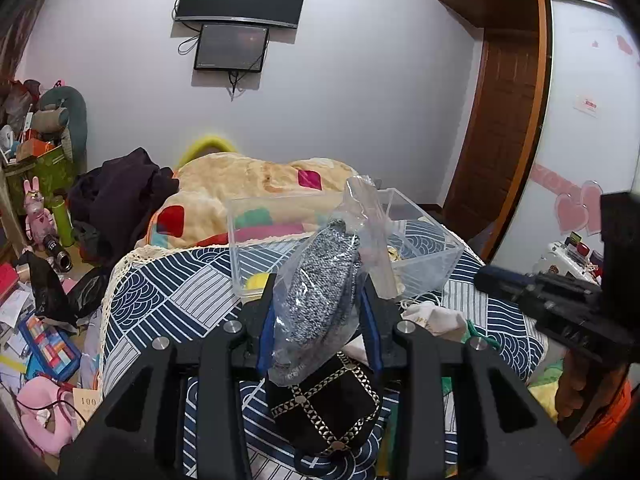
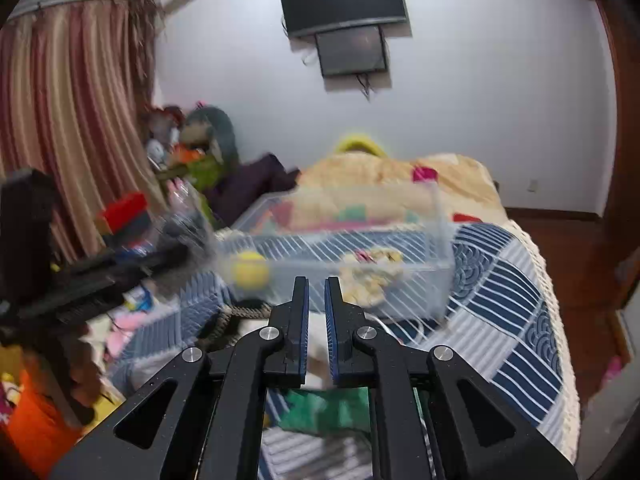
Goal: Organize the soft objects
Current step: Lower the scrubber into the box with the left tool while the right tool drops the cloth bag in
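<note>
My left gripper (image 1: pixel 318 304) is shut on a clear plastic bag holding a grey speckled knit item (image 1: pixel 324 284), lifted above the bed in front of a clear plastic box (image 1: pixel 424 256). The box holds a yellow ball (image 1: pixel 256 280) and a cream item. A black pouch with gold trim (image 1: pixel 328 408) lies below the bag. My right gripper (image 2: pixel 316 284) is empty, its jaws a narrow gap apart, over the bed in front of the box (image 2: pixel 440 264). The yellow ball (image 2: pixel 250 270) and cream item (image 2: pixel 372 276) show inside. The view is blurred.
The bed has a blue-and-white patterned cover (image 1: pixel 168 292) and a cream blanket (image 1: pixel 248 184). A white cloth (image 1: pixel 436 318) and green cloth (image 2: pixel 324 408) lie near the grippers. Dark clothes (image 1: pixel 120 196) pile at the left. Clutter covers the floor (image 1: pixel 40 344). A wardrobe (image 1: pixel 580 120) stands right.
</note>
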Demonstrator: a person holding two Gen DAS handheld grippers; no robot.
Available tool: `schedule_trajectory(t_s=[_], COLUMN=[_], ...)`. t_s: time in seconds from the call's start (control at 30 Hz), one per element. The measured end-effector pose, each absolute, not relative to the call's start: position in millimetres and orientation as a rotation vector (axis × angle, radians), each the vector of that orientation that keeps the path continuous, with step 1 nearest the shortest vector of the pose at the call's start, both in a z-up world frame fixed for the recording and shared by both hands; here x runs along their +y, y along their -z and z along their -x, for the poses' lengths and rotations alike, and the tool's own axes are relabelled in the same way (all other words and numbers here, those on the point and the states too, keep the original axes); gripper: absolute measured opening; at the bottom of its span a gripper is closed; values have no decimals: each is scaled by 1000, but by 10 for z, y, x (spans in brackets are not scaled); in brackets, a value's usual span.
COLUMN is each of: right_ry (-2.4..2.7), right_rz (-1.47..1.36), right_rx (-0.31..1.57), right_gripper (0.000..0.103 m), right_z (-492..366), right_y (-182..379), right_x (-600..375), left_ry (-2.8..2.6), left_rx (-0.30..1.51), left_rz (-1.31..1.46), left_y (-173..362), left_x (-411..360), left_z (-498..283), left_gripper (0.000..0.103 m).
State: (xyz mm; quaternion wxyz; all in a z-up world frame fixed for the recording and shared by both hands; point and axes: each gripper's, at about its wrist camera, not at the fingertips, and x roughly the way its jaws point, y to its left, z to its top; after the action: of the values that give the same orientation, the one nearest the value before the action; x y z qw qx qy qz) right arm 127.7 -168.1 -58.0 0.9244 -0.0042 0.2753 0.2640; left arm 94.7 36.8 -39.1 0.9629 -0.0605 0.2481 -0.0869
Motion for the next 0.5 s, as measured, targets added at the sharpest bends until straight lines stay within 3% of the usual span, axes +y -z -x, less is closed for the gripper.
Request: schedule_trajectory(t_s=[0.03, 0.1, 0.23, 0.33, 0.37, 0.43, 0.5], right_ry=[-545, -562, -582, -591, -589, -586, -592], right_rz=[7, -14, 15, 19, 14, 22, 18], right_rx=[583, 609, 686, 725, 728, 738, 727], right_gripper=[38, 67, 72, 68, 61, 33, 28], right_z=[-1290, -1333, -1496, -1592, -1602, -1605, -1583], right_y=[614, 698, 890, 1032, 1051, 1073, 1059], right_x=[-1680, -1666, -1499, -1420, -1412, -1413, -1447], left_ry=[174, 175, 176, 177, 178, 180, 181], left_rx=[506, 513, 528, 530, 528, 528, 527], left_rz=[124, 127, 124, 127, 127, 124, 122], left_y=[401, 426, 470, 479, 483, 484, 475], left_x=[369, 374, 366, 368, 366, 365, 369], left_z=[-948, -946, -956, -969, -962, -963, -974], left_gripper=[36, 36, 36, 36, 36, 36, 36])
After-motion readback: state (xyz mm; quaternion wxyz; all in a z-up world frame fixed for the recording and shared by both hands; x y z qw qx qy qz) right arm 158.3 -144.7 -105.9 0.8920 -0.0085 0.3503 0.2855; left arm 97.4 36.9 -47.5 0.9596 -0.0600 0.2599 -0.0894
